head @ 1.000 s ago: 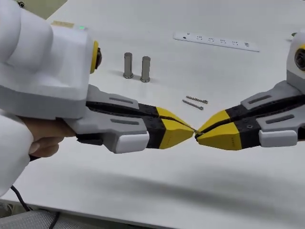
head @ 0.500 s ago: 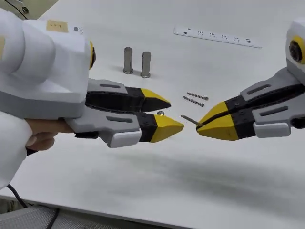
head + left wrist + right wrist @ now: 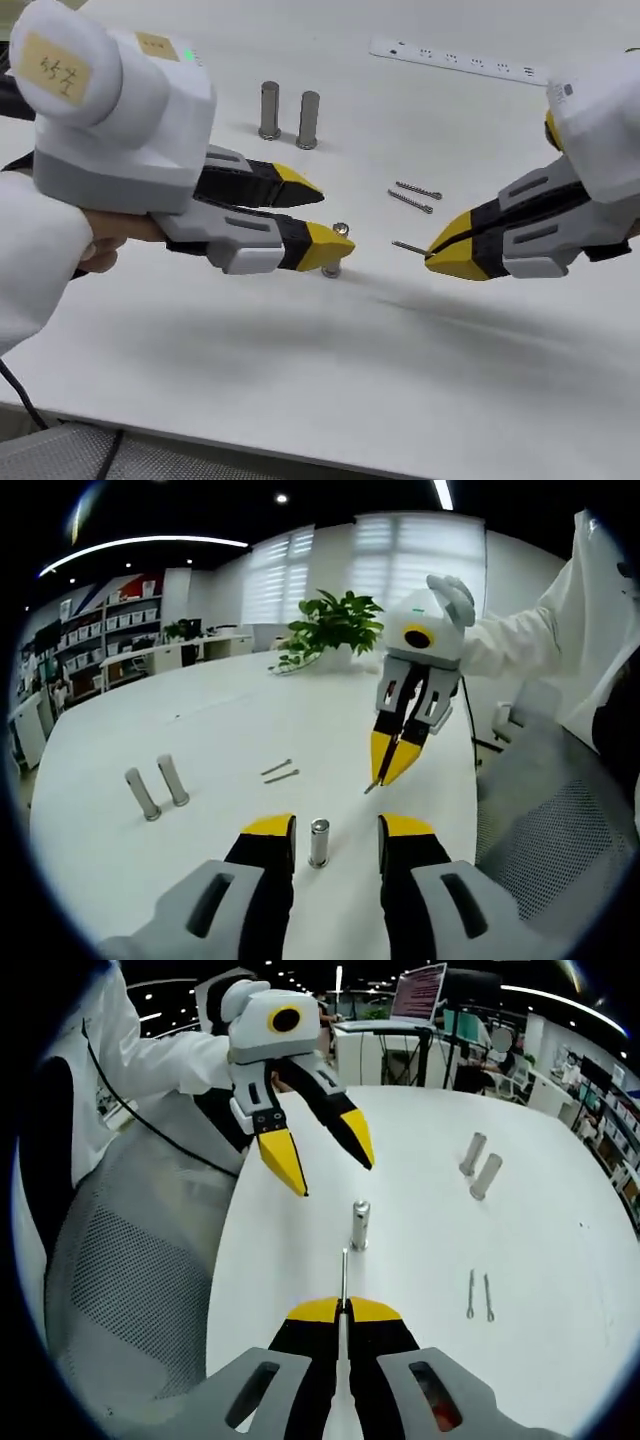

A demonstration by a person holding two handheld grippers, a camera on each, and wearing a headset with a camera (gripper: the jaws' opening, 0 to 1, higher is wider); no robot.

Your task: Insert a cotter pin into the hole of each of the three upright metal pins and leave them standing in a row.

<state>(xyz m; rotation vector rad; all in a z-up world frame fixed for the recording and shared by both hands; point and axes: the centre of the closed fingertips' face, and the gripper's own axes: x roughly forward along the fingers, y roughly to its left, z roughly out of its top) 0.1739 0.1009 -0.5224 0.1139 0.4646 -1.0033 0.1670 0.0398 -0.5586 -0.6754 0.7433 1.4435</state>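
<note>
Left gripper (image 3: 336,827) jaws spread wide, empty; upright metal pin (image 3: 319,842) stands on tabletop (image 3: 200,730) between them, touching neither. Right gripper (image 3: 343,1310) jaws clenched on cotter pin (image 3: 344,1273), shaft jutting forward past jaw tips, pointing at upright metal pin, tip short of it.

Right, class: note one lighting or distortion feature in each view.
Head view: soft shadows on the table below the left gripper and right gripper. Left gripper view: fisheye bows the table edge; the windows glare white. Right gripper view: same bowing, bright ceiling lights.
</note>
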